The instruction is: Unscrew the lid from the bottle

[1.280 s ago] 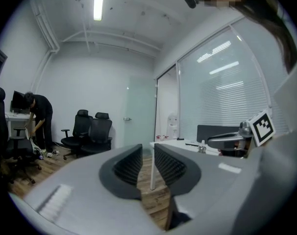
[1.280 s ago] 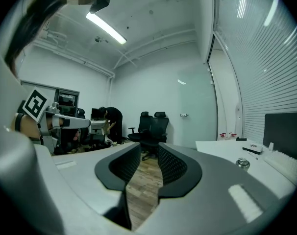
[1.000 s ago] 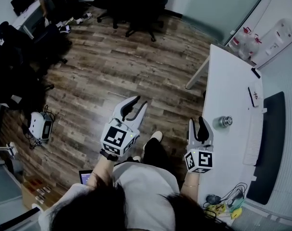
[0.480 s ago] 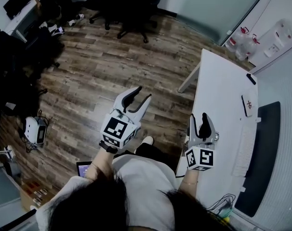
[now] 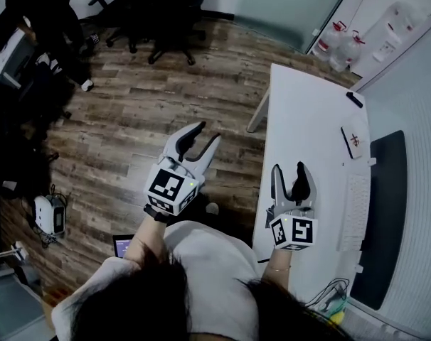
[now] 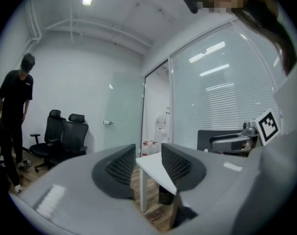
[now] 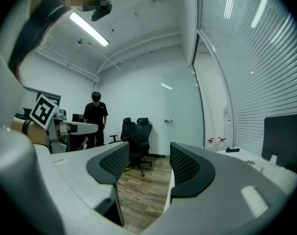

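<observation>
**No bottle in sight, both claws empty**

From where I stand, no bottle shows anywhere: not on the bare part of the white table (image 5: 311, 112), and not between either pair of jaws. It may be tucked under the right gripper (image 5: 288, 169), but I cannot tell that, nor which way it stands. That gripper hangs over the table's near edge, its jaws opening with nothing between them. The left gripper (image 5: 207, 135) is held out over the wooden floor (image 5: 130, 112), off the table's left side, with its jaws apart and empty too. Both point away from the person. By my reckoning the right hand is nearer to anything on the table. The left would have to swing across to the right to steady a bottle.
</observation>
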